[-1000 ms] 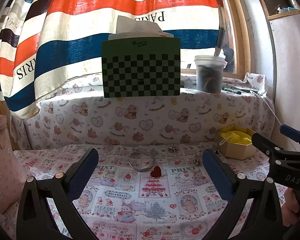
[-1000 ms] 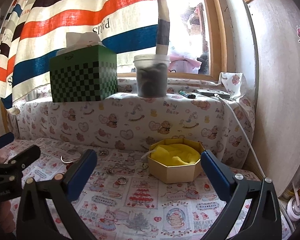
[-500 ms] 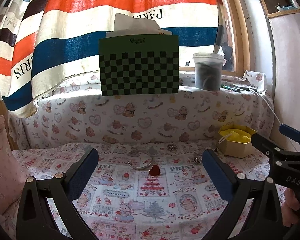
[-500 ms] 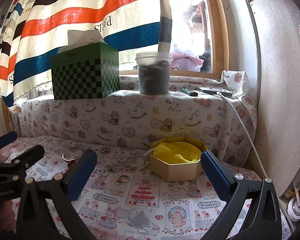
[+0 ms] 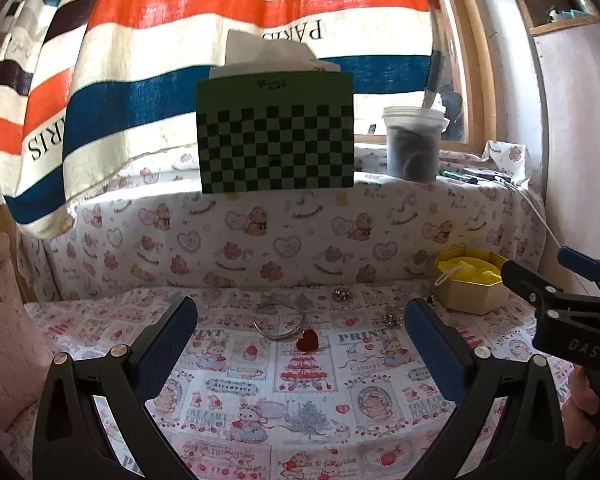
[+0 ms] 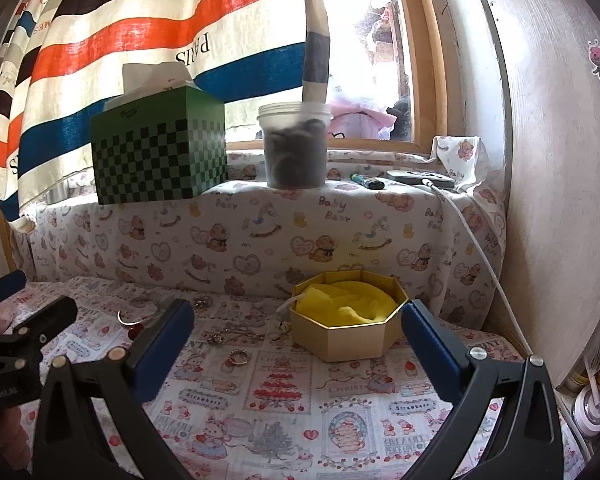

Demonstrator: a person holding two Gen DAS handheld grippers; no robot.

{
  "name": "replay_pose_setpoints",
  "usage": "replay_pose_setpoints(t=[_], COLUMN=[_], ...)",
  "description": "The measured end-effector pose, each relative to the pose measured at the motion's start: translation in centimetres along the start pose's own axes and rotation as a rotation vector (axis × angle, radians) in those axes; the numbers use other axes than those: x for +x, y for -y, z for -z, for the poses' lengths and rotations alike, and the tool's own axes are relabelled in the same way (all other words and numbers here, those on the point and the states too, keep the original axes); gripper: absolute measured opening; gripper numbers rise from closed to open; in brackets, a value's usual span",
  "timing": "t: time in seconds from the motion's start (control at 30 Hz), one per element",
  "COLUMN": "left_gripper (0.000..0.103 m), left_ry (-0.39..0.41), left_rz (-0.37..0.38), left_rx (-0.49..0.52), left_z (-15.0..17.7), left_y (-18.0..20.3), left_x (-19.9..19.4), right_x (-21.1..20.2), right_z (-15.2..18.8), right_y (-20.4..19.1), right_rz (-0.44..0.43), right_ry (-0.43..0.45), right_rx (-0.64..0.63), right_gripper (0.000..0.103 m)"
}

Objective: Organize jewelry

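The right tool (image 6: 296, 334) hung above the table (image 6: 284, 412) in its cartoon-print cloth, its blue-padded fingers (image 6: 162, 348) spread wide with nothing between them. Just beyond them sat an octagonal cardboard box lined with yellow fabric (image 6: 350, 322). Left of the box lay a small gold ring (image 6: 239, 357), a tangled chain (image 6: 232, 335) and a silver bangle (image 6: 134, 319). The left tool (image 6: 22, 344) showed at the left edge. On the covered ledge behind stood a green checkered tissue box (image 6: 158, 156) and a lidded translucent plastic jar (image 6: 295, 145).
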State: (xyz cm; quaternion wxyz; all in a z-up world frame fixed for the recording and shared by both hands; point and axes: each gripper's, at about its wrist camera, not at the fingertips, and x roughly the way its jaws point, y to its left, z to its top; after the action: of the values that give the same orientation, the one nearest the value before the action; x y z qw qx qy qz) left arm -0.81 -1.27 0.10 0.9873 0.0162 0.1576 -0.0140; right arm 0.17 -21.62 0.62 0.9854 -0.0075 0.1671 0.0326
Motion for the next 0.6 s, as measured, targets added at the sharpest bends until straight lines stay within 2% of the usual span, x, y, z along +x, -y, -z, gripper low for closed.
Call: replay_pose_setpoints(t=[0.13,0.6], left_gripper=[0.103,0.103], left_ry=[0.011,-0.033], left_rz=[0.007,0.012], left_rx=[0.005,-0.043], left_z=[-0.1,0.0], left_y=[0.0,-1.0], left_x=[-0.2,0.6], right_x=[0.1,-0.2], right_z=[0.0,0.1], right_y=[0.1,-0.3], right_rz=[0.004,0.004], right_ry=[-0.005,0.008], right_rx=[0.004,-0.015], right_gripper=[0.103,0.103])
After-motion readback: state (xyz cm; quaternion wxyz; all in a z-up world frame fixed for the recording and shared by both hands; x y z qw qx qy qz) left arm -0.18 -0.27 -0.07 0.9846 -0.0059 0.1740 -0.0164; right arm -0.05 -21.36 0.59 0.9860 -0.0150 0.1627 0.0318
